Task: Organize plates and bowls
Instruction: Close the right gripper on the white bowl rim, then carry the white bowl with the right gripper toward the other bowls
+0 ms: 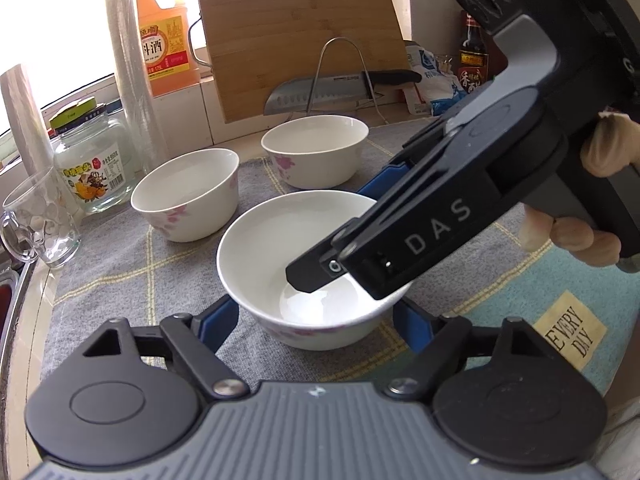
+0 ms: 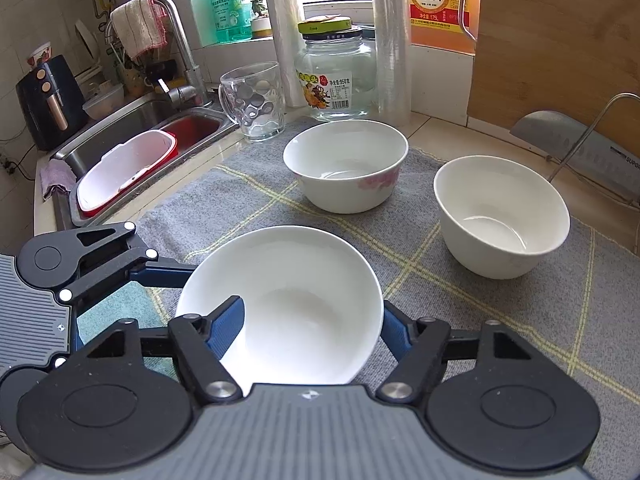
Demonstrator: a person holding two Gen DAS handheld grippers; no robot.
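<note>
White porcelain, with a faint pink flower print: the near bowl (image 1: pixel 304 264) sits on the grey checked cloth (image 1: pixel 120 264) of our desk, close in front of two more white flowered bowls (image 1: pixel 186 194) (image 1: pixel 316 152). Our right gripper (image 1: pixel 320 276) is clenched on its rim, one finger inside. Our left gripper (image 1: pixel 316 320) straddles the bowl, jaws apart, without touching it. We judge that stacking begins; next we must lift it level and nest it into another bowl.
</note>
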